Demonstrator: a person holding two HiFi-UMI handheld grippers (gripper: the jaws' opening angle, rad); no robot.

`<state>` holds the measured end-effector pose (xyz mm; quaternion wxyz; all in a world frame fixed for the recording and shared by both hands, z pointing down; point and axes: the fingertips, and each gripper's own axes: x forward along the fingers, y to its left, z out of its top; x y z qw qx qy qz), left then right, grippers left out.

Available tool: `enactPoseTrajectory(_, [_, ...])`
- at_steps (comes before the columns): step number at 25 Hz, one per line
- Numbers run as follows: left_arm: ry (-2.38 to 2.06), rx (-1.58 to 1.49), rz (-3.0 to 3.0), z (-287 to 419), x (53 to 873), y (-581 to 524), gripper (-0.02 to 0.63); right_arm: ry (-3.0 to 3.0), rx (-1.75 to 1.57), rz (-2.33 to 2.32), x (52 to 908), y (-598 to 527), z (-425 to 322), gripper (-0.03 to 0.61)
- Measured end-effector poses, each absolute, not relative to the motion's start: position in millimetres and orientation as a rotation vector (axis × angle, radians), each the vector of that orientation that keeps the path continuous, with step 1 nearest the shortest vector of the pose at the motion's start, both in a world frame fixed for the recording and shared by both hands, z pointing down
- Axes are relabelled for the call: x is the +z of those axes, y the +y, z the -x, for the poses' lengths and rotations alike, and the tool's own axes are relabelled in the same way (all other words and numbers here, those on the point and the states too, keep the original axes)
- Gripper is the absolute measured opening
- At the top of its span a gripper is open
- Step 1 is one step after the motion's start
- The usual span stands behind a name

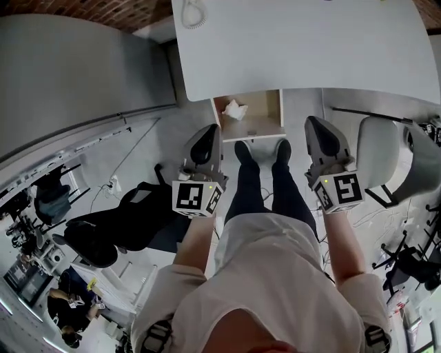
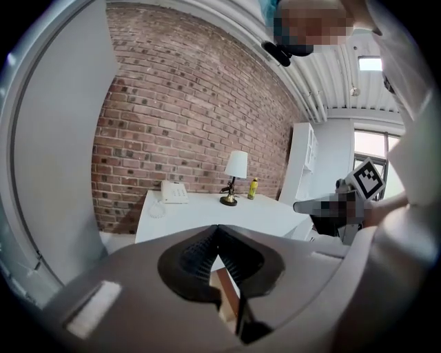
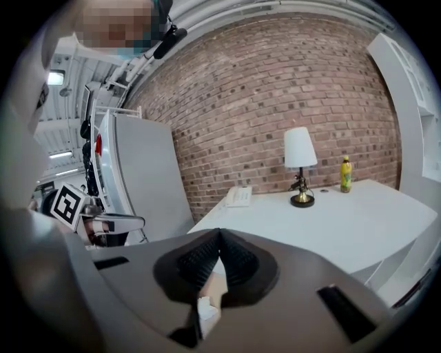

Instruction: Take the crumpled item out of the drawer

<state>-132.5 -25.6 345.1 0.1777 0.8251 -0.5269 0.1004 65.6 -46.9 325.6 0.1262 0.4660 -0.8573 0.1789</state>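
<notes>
The open wooden drawer (image 1: 265, 110) sticks out from under the white desk (image 1: 310, 48), with the crumpled white item (image 1: 235, 109) in its left part. My left gripper (image 1: 209, 131) hangs just short of the drawer's left front corner, jaws shut and empty. My right gripper (image 1: 312, 122) is to the right of the drawer, also shut with nothing held. In the left gripper view the jaws (image 2: 218, 228) meet, and a bit of drawer wood (image 2: 226, 289) shows below them. In the right gripper view the shut jaws (image 3: 219, 232) stand above a glimpse of the crumpled item (image 3: 207, 310).
A white phone (image 1: 193, 14) lies on the desk's far left; a lamp (image 2: 236, 176) and a yellow bottle (image 2: 253, 187) stand at its back. A black office chair (image 1: 117, 227) is at my left, a grey chair (image 1: 393, 158) at my right, a grey partition (image 1: 69, 69) further left.
</notes>
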Motion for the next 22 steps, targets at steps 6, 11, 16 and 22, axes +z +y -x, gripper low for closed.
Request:
enactPoseTrajectory(6, [-1.445,0.369,-2.31,132,403,-20,0.009,-2.474,0.584,-1.296,381,-45,-47,0.003])
enactPoseTrajectory(11, [-1.434,0.43,-2.225,132,457,-4,0.009,-2.441,0.635,-1.27,427,-39,-43,0.002])
enactPoseTrajectory(16, [-1.397,0.47,-2.187,128,498,9,0.009,-2.419,0.67,-1.252,467,-28,-43,0.003])
enactPoseTrajectory(22, [-1.392,0.52,-2.13,127,542,27,0.009,-2.387,0.729,-1.226,514,-8,-45,0.002])
